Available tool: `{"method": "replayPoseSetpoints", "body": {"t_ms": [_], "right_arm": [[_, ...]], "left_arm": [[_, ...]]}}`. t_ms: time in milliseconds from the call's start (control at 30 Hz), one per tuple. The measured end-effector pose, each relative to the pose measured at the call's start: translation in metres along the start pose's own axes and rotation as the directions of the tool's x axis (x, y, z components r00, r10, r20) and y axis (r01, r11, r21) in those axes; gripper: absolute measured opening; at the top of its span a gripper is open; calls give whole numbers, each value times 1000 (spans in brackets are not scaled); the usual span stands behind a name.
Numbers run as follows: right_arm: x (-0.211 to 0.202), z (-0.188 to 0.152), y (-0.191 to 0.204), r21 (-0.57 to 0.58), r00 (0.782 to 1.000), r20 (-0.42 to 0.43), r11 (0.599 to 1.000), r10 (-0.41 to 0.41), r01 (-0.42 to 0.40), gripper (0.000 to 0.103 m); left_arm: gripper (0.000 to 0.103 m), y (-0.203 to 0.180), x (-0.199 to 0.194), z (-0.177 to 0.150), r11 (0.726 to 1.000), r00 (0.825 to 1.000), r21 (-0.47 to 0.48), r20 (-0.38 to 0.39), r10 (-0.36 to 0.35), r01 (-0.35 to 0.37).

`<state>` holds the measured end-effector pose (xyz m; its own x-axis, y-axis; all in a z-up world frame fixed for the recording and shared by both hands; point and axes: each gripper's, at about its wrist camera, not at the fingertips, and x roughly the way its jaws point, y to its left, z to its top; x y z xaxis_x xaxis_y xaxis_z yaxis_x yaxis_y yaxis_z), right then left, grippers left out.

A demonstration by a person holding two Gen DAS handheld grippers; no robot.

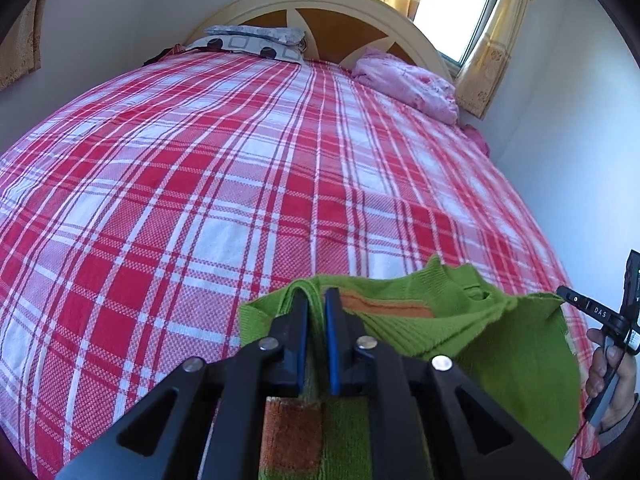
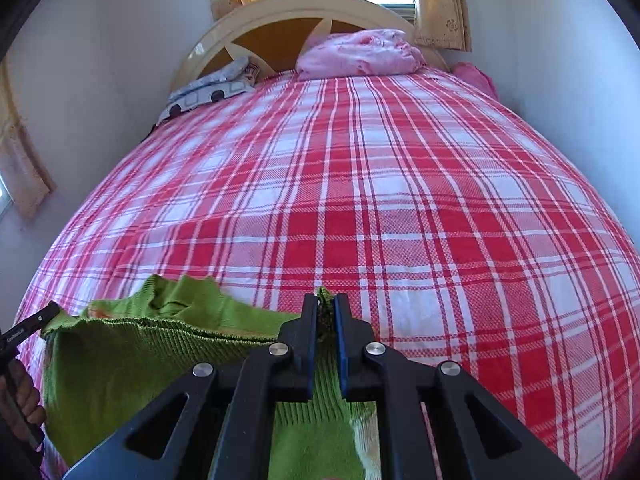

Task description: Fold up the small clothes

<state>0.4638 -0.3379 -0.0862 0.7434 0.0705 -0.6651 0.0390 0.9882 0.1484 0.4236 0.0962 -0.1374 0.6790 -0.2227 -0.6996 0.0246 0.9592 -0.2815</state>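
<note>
Ribbed green knit, a small sweater point(image 1: 500, 336) with orange stripes, hangs stretched between both grippers above the near end of a bed point(image 1: 224, 184) spread with coarse red-and-white checked cloth. The left gripper point(image 1: 316, 300) has its blue-padded fingers clenched on a bunched fold at one edge; the right gripper point(image 2: 326, 304) pinches the opposite edge tight. A curved cream headboard point(image 2: 280, 8) arches behind a crumpled pink pillow point(image 2: 360, 52).

Each black tool point(image 1: 316, 300) has blue-lined fingers point(image 1: 331, 332), silver pivot screws point(image 1: 269, 344) and triangular cut-outs in its arms.
</note>
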Motion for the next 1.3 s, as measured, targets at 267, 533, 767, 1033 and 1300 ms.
{"method": "replayPoseSetpoints", "body": {"t_ms": [267,533,767,1033,1300], "right_arm": [[4,-17,-8,-13,997,-15,997,-71,70,58],[-54,-65,1,-52,1000,2,998,-21,21,58],[-79,-110,2,-42,998,-62,999,11,-13,58],[-76,-152,2,-81,991,-120,995,-65,56,58],[-113,-138,57,-174,991,65,977,-115,125,58]], "left_arm": [[58,-3,-25,-15,998,998,31,27,48,-49],[58,-4,-45,-56,995,997,68,-15,79,-78],[58,0,-40,-81,993,994,63,-41,104,-101],[65,-2,-34,-95,986,989,108,-52,136,-130],[71,-3,-32,-104,987,990,104,-49,132,-126]]}}
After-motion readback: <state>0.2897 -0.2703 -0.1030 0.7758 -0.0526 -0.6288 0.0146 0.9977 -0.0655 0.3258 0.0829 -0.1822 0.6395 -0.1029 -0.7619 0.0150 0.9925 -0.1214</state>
